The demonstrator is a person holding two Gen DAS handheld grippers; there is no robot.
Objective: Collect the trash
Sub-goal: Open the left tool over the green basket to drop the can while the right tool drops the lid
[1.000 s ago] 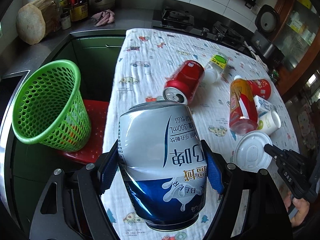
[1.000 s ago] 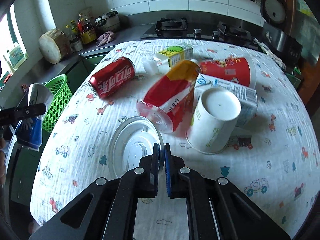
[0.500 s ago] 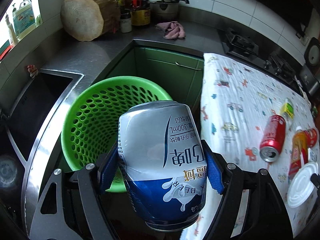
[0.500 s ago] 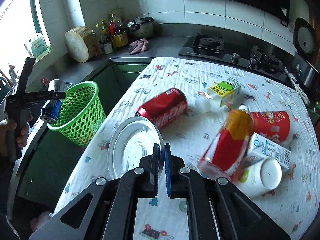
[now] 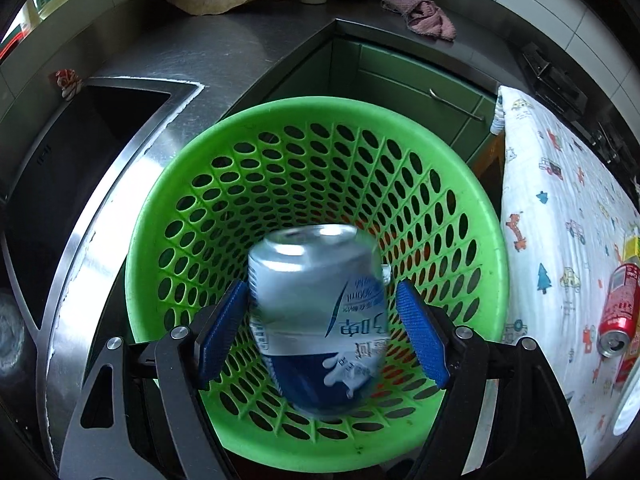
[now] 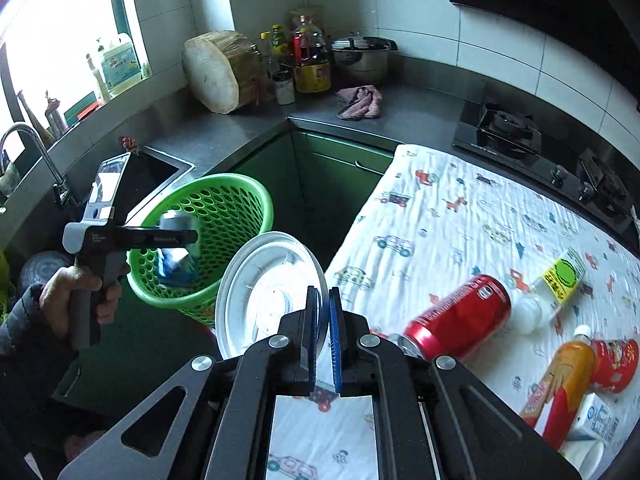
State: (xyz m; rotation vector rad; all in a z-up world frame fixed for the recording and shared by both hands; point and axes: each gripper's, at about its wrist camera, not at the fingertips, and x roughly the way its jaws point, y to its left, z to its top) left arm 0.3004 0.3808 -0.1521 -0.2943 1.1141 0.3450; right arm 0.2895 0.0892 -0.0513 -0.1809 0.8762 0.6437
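My left gripper [image 5: 320, 336] is open over the green perforated basket [image 5: 280, 128]. A silver and blue beer can [image 5: 320, 320], blurred, is between the spread blue pads [image 5: 222, 332], clear of them, falling into the basket. In the right wrist view the can [image 6: 176, 248] is in the basket's [image 6: 236, 200] mouth, below the left gripper [image 6: 160, 236]. My right gripper [image 6: 323, 320] is shut on the rim of a white plastic lid [image 6: 268, 296], held upright off the table edge.
On the car-print tablecloth [image 6: 460, 232] lie a red cola can [image 6: 460, 316], a small bottle with yellow-green label [image 6: 556, 284], an orange drink bottle [image 6: 560, 384], a red cup [image 6: 612, 364] and a carton [image 6: 592, 424]. A steel sink [image 5: 72, 152] lies left of the basket.
My left gripper moved over the basket, opened, and let go of the beer can, which now drops. My right gripper carried the white lid left, toward the basket.
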